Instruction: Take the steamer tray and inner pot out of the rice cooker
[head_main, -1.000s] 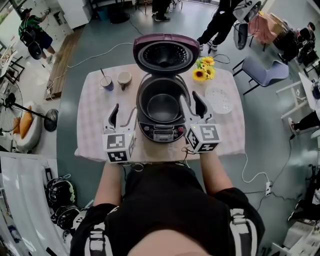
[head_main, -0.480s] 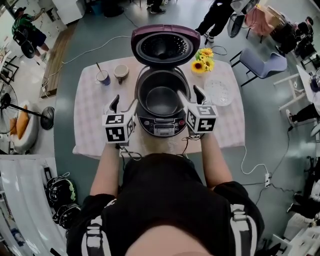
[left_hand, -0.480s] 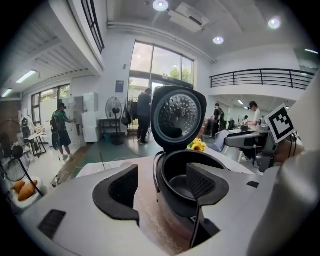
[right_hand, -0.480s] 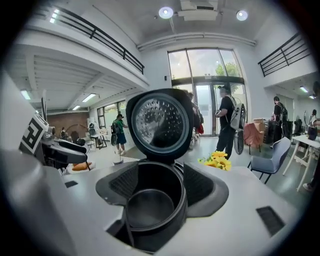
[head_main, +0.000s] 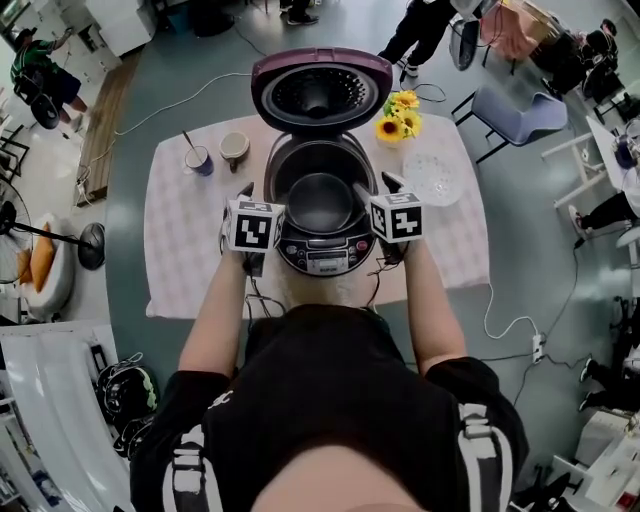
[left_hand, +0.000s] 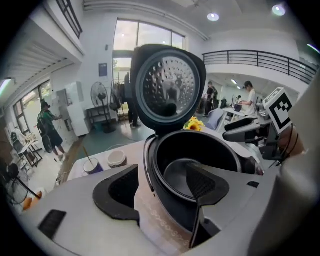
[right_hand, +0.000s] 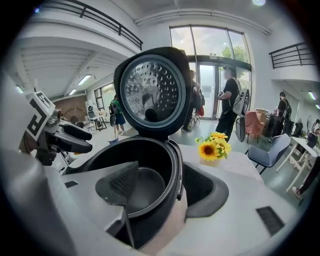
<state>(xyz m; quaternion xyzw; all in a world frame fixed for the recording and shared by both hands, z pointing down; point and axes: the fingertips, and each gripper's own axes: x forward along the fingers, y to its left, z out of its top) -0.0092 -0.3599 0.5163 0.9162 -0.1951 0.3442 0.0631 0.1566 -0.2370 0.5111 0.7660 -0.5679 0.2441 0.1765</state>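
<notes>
Left gripper (head_main: 255, 197) released, jaws apart and just been opening; it straddles the left rim of the rice cooker (head_main: 322, 258), one jaw outside the wall, the other inside the inner pot (head_main: 320, 200). In the left gripper view a gap shows on both sides of the rim, so the pads are not pressing. Right gripper (head_main: 375, 188) is the same, mirrored: jaws apart, just been opening, right rim between them, inner jaw down in the pot, outer jaw beside the cooker wall, no clamp. Both grippers tilt downward, marker cubes toward the person.

Rice cooker sits mid surface (head_main: 190, 260), its control panel facing the near edge. Lid (head_main: 320, 90) stands open and upright toward the far edge, its perforated inner plate facing the person. Inner pot sits seated in the cooker body, dark and round. A smaller round shape shows at its bottom; cannot tell whether that is a steamer tray or the pot floor.

Sunflowers (head_main: 395, 115) at the far edge, just right of the lid. Cup with a stick (head_main: 198, 160) and small bowl (head_main: 234, 148) side by side toward the far-left corner. Clear round dish (head_main: 432, 178) lies between the cooker and the right edge, apart from the right gripper. Power cord (head_main: 500, 330) trails off the right side onto the floor.
</notes>
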